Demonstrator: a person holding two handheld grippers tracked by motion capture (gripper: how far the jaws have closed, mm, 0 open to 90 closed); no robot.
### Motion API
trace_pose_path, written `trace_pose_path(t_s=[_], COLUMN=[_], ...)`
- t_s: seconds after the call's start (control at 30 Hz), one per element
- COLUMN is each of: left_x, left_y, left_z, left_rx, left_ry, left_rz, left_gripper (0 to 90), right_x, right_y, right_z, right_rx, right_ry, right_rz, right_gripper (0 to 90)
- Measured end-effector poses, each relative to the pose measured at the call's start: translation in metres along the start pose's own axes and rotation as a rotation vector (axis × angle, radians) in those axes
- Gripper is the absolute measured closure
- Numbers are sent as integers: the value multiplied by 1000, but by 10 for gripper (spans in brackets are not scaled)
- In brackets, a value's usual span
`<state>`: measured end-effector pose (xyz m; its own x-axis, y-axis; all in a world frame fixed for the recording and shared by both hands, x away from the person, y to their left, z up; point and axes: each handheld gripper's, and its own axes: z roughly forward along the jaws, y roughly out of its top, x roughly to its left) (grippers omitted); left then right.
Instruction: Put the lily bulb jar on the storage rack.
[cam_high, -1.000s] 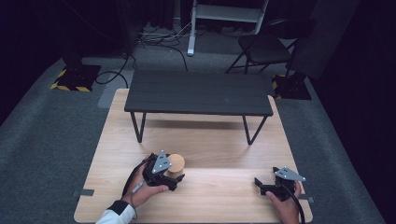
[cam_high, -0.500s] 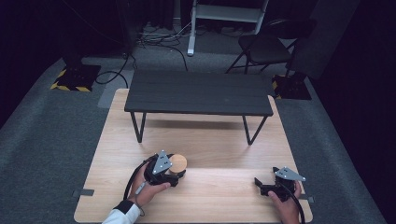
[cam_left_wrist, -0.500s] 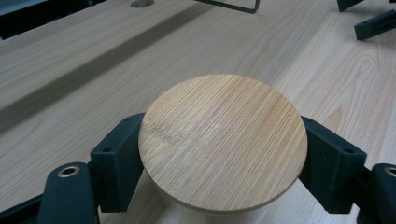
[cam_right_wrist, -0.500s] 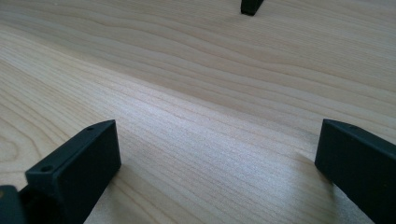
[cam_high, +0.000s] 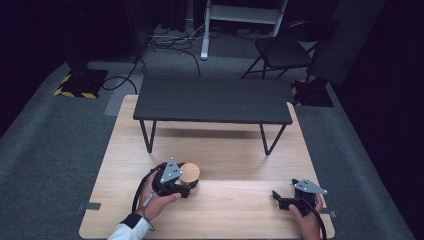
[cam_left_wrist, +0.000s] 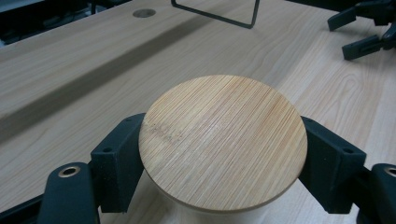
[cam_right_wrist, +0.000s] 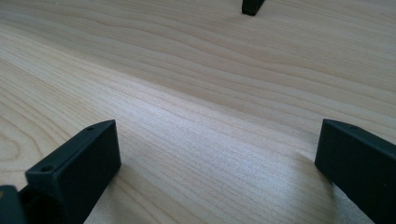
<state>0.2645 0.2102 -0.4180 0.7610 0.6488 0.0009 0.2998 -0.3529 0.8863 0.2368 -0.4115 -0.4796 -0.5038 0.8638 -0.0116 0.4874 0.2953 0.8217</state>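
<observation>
A round bamboo lid sits on the wooden table, with a pale body just showing under its near edge. My left gripper is shut on it, one black jaw pressing each side of the rim. In the high view the lid is at the front left, and the left gripper reaches it from the person's left hand. My right gripper rests at the front right, pointing left. Its jaws stand wide apart over bare wood in the right gripper view.
A low black bench on thin metal legs stands across the far half of the table. The right gripper appears far off in the left gripper view. A dark chair and cables lie on the floor beyond.
The left hand and the lid have edged slightly to the right. The right hand has stayed where it was.
</observation>
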Motion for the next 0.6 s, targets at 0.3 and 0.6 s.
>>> trace_pose_path(t_s=[0.3,0.6], left_x=[8,17], left_y=[64,131], left_z=[-24,-22], left_rx=[-15,-35], left_ry=[-1,-31], left_rz=[51,80], left_gripper=[241,241], right_x=[0,0], right_y=[0,0], right_z=[0,0], right_rx=[0,0], right_ry=[2,2], right_rz=[-1,0], right_gripper=[0,0])
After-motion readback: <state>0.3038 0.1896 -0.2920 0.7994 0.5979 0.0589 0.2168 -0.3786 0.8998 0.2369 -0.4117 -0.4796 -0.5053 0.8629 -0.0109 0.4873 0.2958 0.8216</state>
